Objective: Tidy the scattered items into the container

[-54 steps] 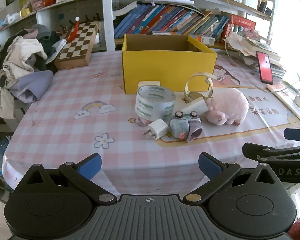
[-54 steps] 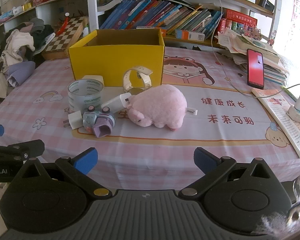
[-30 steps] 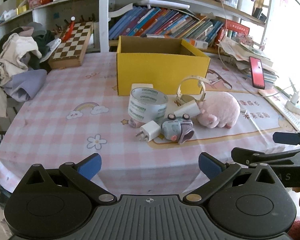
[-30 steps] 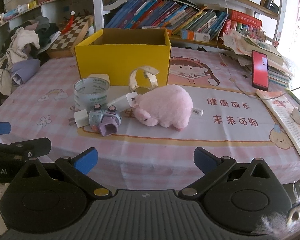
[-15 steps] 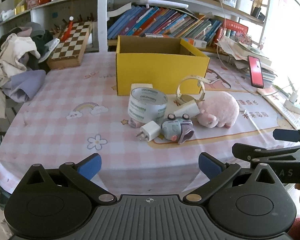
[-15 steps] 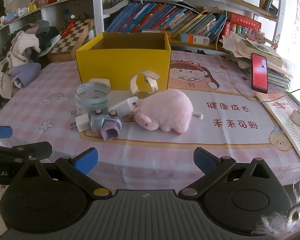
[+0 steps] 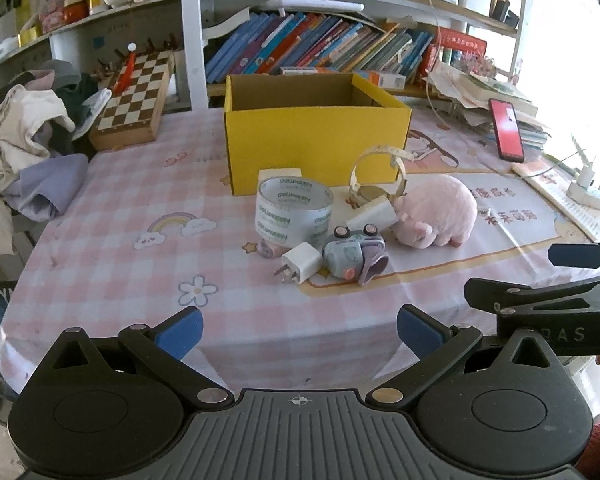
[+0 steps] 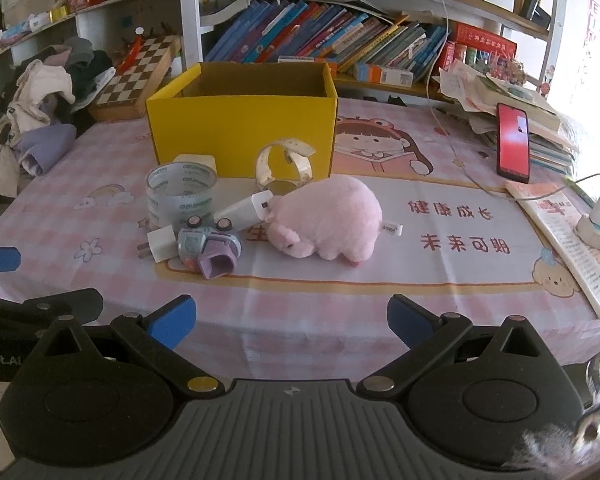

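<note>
Left wrist view. Left claw (image 7: pixel 298 330): spread wide, empty, hovering off the near edge of the worktop (image 7: pixel 112 264). Step judged: approach, nothing yet lifted. Yellow box (image 7: pixel 316 136): corrugated card, open-topped, apparently empty, at mid-worktop. Just before it, a cluster: tape roll (image 7: pixel 294 212), clear glossy film, upright ring; white charger (image 7: pixel 300 266), hard plastic cube with prongs; grey toy car (image 7: pixel 354 254), moulded, on its side; pink plush pig (image 7: pixel 434 210), soft pile.

Right wrist view. Right claw (image 8: pixel 292 320): likewise spread and empty, short of the cloth's edge. Plush pig (image 8: pixel 328 216) lies nearest its line; a white adapter (image 8: pixel 246 210) touches its snout; a looped cream strap (image 8: pixel 284 164) stands against the box wall (image 8: pixel 244 128). Next move, as judged: reach forward, close on one item, carry it over the rim.
</note>
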Demonstrator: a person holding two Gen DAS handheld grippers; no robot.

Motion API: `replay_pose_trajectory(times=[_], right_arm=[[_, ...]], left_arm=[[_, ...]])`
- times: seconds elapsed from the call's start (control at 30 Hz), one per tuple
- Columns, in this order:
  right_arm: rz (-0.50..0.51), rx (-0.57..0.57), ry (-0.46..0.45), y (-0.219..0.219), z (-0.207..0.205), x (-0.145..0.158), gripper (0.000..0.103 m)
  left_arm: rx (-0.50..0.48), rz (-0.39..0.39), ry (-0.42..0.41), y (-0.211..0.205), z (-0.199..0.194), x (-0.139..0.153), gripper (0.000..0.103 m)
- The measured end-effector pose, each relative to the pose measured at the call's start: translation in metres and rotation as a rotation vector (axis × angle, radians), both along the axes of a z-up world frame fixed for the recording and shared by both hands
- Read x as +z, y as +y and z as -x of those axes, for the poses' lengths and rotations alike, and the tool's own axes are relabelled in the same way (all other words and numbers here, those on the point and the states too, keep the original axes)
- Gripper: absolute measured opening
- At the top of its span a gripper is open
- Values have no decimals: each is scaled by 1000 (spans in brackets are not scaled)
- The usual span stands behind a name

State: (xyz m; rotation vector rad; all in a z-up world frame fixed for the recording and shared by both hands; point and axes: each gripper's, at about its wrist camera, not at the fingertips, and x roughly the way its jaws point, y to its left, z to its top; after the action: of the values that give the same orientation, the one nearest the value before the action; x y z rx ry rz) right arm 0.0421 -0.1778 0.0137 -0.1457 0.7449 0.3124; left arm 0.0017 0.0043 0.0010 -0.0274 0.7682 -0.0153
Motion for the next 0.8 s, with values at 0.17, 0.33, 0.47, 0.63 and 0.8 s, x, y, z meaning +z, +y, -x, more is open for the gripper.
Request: replay_pose_trajectory(times=[0.17,0.33,0.47,0.63,0.8], right_arm=[[5,16,-20,3,2,4,103],[1,20,-21,1,2,5,103],[11,31,-43,3,3,5,103],[16,39,-43,4,4,5,103],[31,37,-28,6,4,3,103]], left_arm=[[9,15,-21,4,3,3,103],[30,28,-35,7,5,4,103],[21,22,-35,8,6,3,103],[28,11,-37,9,7,4,103],[21,32,-62,10,12,4,103]])
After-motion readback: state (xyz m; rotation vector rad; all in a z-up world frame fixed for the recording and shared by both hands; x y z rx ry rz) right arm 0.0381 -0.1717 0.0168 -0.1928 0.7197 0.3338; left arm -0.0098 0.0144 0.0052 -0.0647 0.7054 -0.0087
